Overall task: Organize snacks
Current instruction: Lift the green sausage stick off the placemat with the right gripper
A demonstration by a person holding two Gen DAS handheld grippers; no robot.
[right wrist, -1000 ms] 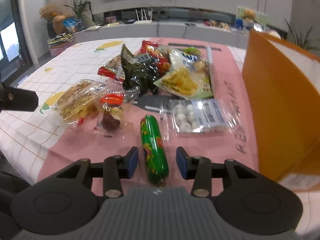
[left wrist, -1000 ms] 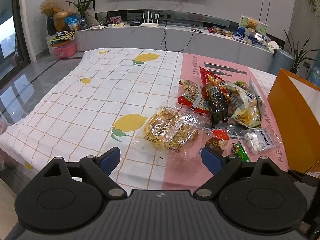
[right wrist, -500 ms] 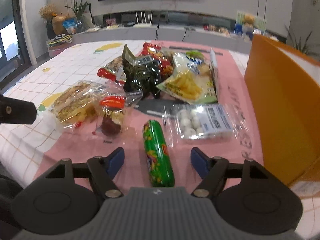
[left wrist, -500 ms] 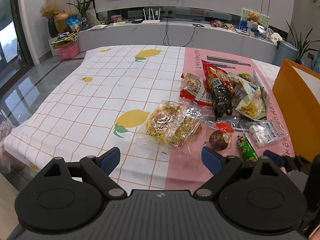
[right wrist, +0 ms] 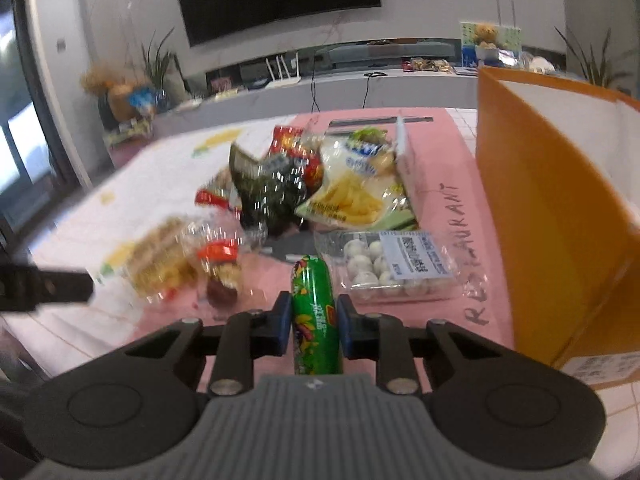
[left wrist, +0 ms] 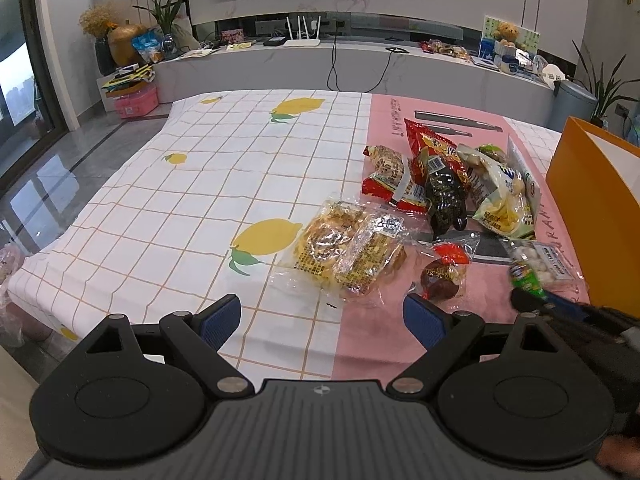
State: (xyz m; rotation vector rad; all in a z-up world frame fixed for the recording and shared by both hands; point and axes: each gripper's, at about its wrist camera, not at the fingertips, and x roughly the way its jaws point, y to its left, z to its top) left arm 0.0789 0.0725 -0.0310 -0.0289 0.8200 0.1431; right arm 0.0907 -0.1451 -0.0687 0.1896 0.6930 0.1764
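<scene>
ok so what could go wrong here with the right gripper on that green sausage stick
The right gripper is closing on the green sausage stick near its rear end, so the long front may droop or twist out when lifted. The clear pack of white balls lies close beside it and could get snagged. The orange box wall stands close on the right, easy to bump.

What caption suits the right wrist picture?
Right gripper closing on a green sausage stick beside the orange box.
</scene>
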